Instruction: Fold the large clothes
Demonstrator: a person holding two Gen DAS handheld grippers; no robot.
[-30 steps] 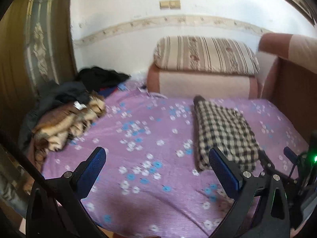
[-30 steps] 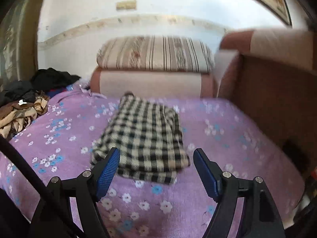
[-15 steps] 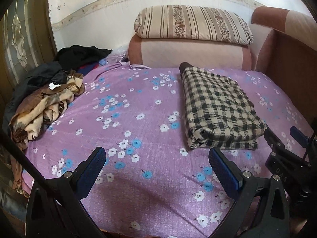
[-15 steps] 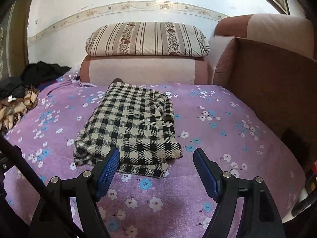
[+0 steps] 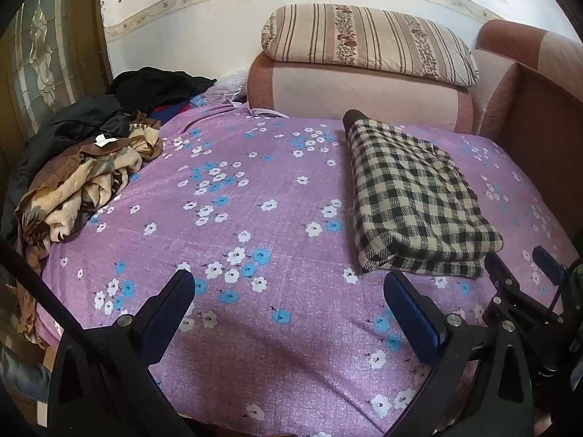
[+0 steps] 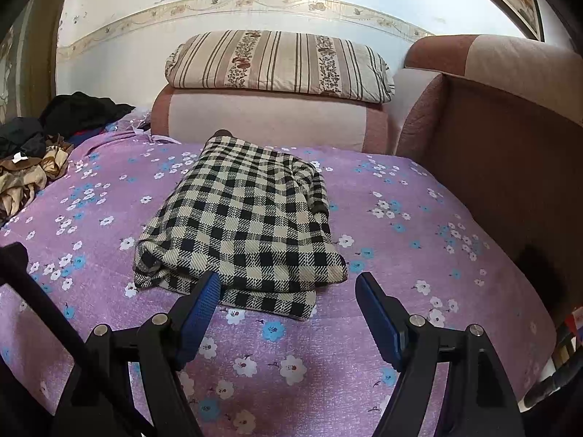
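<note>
A black-and-cream checked garment [image 5: 411, 196] lies folded into a thick rectangle on the purple flowered bedspread [image 5: 237, 189]. It also shows in the right wrist view [image 6: 247, 218], straight ahead. My left gripper [image 5: 289, 302] is open and empty over the bedspread, to the left of the garment's near edge. My right gripper [image 6: 288, 306] is open and empty just in front of the garment's near edge, its left fingertip [image 6: 204, 298] close to the folded hem. The right gripper also shows at the right edge of the left wrist view [image 5: 521, 273].
A heap of unfolded brown, tan and black clothes [image 5: 80, 174] lies at the bed's left edge, also in the right wrist view [image 6: 29, 153]. A striped pillow [image 5: 368, 43] rests on a pink cushion [image 5: 357, 91] at the wall. A brown sofa arm [image 6: 503, 145] bounds the right side.
Both grippers have tilted down and moved closer to the bed over the last second, so the folded garment looks larger and nearer. The garment itself has not moved. Both stay open.
</note>
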